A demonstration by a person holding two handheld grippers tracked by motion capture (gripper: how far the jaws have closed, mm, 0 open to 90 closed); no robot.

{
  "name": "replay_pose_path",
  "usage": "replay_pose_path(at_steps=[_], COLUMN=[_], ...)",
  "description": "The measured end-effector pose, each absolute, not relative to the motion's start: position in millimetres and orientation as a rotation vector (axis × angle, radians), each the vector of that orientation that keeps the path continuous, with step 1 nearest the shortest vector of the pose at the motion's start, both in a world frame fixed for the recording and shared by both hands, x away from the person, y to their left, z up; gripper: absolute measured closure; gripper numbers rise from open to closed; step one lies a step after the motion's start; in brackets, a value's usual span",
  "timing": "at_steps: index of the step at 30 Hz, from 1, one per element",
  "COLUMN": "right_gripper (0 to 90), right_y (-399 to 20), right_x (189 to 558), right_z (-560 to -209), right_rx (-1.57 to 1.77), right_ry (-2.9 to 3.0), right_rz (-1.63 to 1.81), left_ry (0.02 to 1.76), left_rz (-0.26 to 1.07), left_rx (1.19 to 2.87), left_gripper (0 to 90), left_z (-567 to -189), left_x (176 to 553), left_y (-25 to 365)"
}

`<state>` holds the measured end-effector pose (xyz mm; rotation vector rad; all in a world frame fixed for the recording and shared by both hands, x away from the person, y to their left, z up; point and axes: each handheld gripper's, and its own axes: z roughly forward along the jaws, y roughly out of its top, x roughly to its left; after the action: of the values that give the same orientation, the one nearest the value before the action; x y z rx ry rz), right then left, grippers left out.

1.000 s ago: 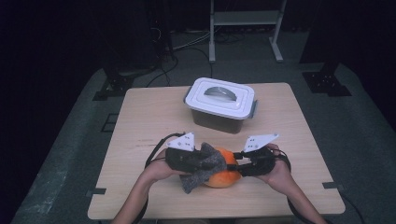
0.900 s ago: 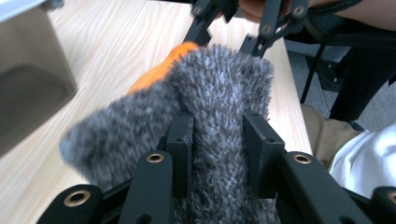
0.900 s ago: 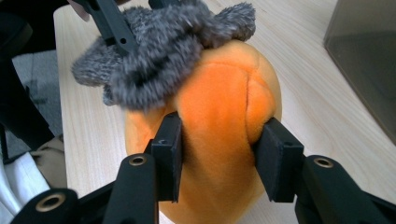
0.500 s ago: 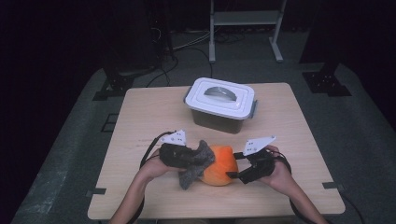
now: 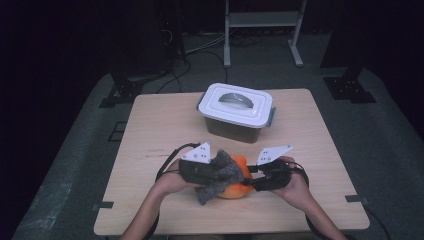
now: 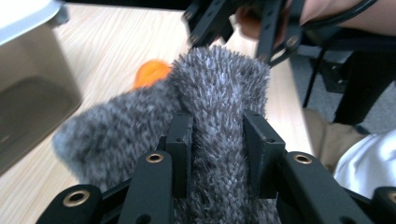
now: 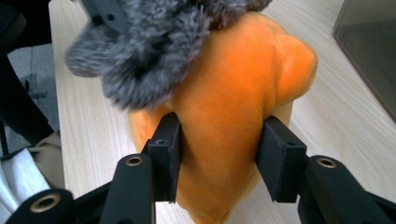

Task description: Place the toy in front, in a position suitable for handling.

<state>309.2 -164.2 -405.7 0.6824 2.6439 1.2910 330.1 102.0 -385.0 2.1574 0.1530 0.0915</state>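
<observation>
The fuzzy grey knitted sleeve (image 6: 205, 116) was pinched by the left gripper (image 6: 217, 144) while the soft orange plush toy (image 7: 233, 116), at three o'clock of it, was clamped by the just-closing right gripper (image 7: 219, 158), presumably so they could be pulled apart.

We see a recording lab or studio rather than a home. A pale wooden square table (image 5: 150, 130) stands alone on grey carpet (image 5: 65, 165), with black surroundings on every side. At twelve o'clock a white metal stand (image 5: 260, 20) rises from the floor, black cables (image 5: 200, 47) trailing at eleven o'clock. Black metal rig feet (image 5: 350, 87) sit at two o'clock and ten o'clock, and dark tape marks (image 5: 102, 206) fix the table's place.
</observation>
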Motion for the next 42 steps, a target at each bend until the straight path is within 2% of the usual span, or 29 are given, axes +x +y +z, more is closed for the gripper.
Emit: replay_pose_path(at_steps=[7,14,16,26,28,31,32,39,42], right_gripper=[53.8,53.7,53.7,53.8,50.8,36.5,34.3,27.5,32.5], right_y=[-165,-163,-162,-160,-160,-160,-161,-165,-162], right_x=[313,313,311,307,307,308,309,313,311], right_z=[-406,-406,-405,-406,-406,-406,-406,-405,-410], right_rx=[0.740,0.756,0.736,0.652,0.641,0.629,0.627,0.659,0.634], right_ry=[2.624,2.619,2.624,2.631,2.630,2.638,2.640,2.649,2.652], right_rz=[1.347,1.348,1.334,1.308,1.308,1.309,1.314,1.370,1.353], left_ry=[0.246,0.075,0.064,0.259,0.277,0.266,0.261,0.177,0.183], left_rz=[0.083,0.005,0.037,0.112,0.107,0.088,0.081,-0.047,-0.029], left_rx=[2.141,2.082,2.131,2.105,2.104,2.121,2.124,2.152,2.146], left_gripper=[67.1,66.4,66.2,67.4,67.6,67.7,67.7,67.4,67.4], left_z=[-392,-381,-379,-383,-384,-385,-385,-389,-386], left_x=[342,324,320,336,337,336,336,331,330], left_y=[120,99,90,109,110,110,109,100,98])
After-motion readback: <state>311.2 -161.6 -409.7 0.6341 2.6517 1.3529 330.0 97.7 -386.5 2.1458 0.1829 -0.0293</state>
